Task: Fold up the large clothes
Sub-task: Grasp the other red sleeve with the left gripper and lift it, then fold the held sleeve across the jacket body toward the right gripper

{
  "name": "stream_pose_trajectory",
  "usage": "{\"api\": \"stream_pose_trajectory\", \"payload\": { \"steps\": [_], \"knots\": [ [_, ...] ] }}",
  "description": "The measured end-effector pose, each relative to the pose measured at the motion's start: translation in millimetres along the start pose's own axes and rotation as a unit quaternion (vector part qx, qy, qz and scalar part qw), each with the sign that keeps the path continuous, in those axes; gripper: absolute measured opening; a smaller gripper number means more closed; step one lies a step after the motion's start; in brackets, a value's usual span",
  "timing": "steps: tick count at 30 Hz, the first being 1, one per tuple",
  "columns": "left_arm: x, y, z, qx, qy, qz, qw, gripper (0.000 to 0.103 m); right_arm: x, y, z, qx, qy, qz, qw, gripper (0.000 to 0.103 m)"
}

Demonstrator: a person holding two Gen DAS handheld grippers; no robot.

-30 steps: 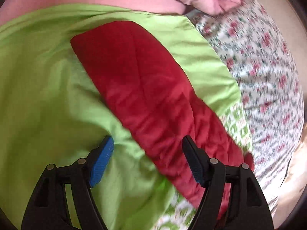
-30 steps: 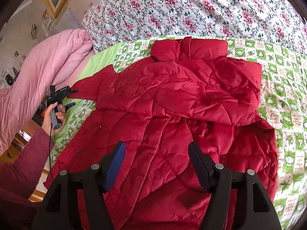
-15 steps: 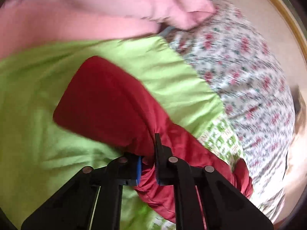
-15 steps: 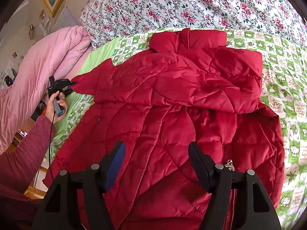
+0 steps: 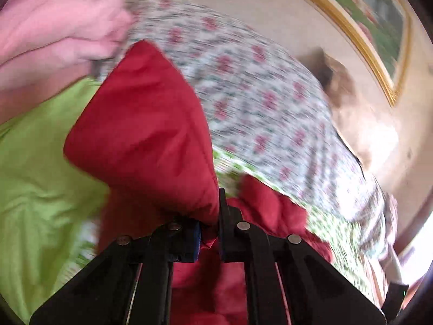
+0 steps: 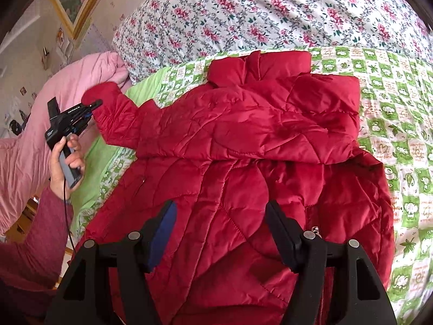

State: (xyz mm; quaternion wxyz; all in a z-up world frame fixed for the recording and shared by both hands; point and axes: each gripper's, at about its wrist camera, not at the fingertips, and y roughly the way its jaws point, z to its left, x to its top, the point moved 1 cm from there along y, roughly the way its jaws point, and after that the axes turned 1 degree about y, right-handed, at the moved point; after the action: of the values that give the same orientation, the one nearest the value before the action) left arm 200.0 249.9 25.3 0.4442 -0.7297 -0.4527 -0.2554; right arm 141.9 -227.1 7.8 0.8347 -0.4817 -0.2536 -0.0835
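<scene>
A red quilted jacket (image 6: 243, 146) lies spread on the bed, collar at the far side, its right sleeve folded across the chest. My left gripper (image 5: 209, 233) is shut on the left sleeve (image 5: 146, 146) near its cuff and holds it raised off the bed. It also shows in the right wrist view (image 6: 93, 107), pinching the sleeve end (image 6: 108, 103) at the jacket's far left. My right gripper (image 6: 220, 227) is open and empty, hovering above the jacket's lower front.
A green and white patterned sheet (image 6: 406, 113) covers the bed under the jacket. A floral quilt (image 6: 257, 13) lies behind it. A pink duvet (image 6: 35, 124) is heaped at the left. A gold-framed picture (image 5: 379, 27) hangs on the wall.
My left gripper closed on the sleeve and lifted it up off the green sheet. My right gripper stayed open and moved slightly closer over the jacket.
</scene>
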Motion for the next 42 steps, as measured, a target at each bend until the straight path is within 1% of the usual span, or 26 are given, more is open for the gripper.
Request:
{"api": "stream_pose_trajectory", "payload": {
  "steps": [4,10,12,16,18,20,25,28,31,32,34,36,37,39,42],
  "knots": [
    [-18.1,7.9,-53.8,-0.030,0.053,0.014,0.9980,0.007,0.9,-8.8,-10.6,0.000,0.016,-0.012,1.000,0.069],
    [-55.5,29.4,-122.2,-0.070,0.113,0.056,0.9896,0.007,6.4,-18.5,-26.9,0.013,0.047,-0.032,0.998,0.069],
    [-70.2,38.7,-139.5,-0.075,0.130,0.071,0.9862,0.007,8.0,-19.7,-32.4,0.017,0.055,-0.036,0.998,0.071],
    [-108.3,61.9,-181.5,-0.075,0.178,0.100,0.9760,0.007,9.9,-23.0,-45.3,0.025,0.081,-0.046,0.995,0.071],
    [-128.2,73.7,-198.7,-0.067,0.206,0.112,0.9699,0.007,10.1,-25.2,-50.3,0.019,0.087,-0.051,0.995,0.071],
    [-142.1,84.5,-209.9,-0.061,0.223,0.124,0.9649,0.007,10.7,-27.3,-58.2,0.015,0.100,-0.055,0.993,0.071],
    [-174.7,105.9,-232.7,-0.069,0.253,0.156,0.9523,0.007,12.4,-34.7,-78.3,0.012,0.128,-0.070,0.989,0.071],
    [-187.8,119.3,-235.7,-0.066,0.258,0.182,0.9465,0.008,18.8,-34.6,-90.5,0.018,0.148,-0.077,0.986,0.071],
    [-193.8,119.7,-228.9,-0.073,0.244,0.197,0.9468,0.015,27.2,-30.7,-95.4,0.024,0.156,-0.080,0.984,0.071],
    [-195.5,119.0,-226.9,-0.076,0.238,0.202,0.9471,0.019,31.8,-27.7,-96.1,0.026,0.156,-0.081,0.984,0.071],
    [-193.5,117.4,-223.6,-0.083,0.221,0.209,0.9491,0.021,39.8,-20.6,-96.9,0.030,0.157,-0.079,0.984,0.071],
    [-192.0,115.9,-223.0,-0.090,0.208,0.212,0.9507,0.025,49.9,-10.9,-98.3,0.036,0.159,-0.073,0.984,0.072],
    [-190.8,114.8,-222.3,-0.093,0.203,0.214,0.9510,0.026,56.1,-4.1,-98.9,0.044,0.159,-0.068,0.984,0.073],
    [-190.1,113.6,-221.3,-0.097,0.198,0.216,0.9512,0.030,65.3,8.3,-101.6,0.055,0.172,-0.060,0.982,0.078],
    [-192.5,115.2,-221.8,-0.095,0.199,0.216,0.9512,0.031,76.1,25.5,-105.6,0.086,0.195,-0.056,0.975,0.080]
  ]
}}
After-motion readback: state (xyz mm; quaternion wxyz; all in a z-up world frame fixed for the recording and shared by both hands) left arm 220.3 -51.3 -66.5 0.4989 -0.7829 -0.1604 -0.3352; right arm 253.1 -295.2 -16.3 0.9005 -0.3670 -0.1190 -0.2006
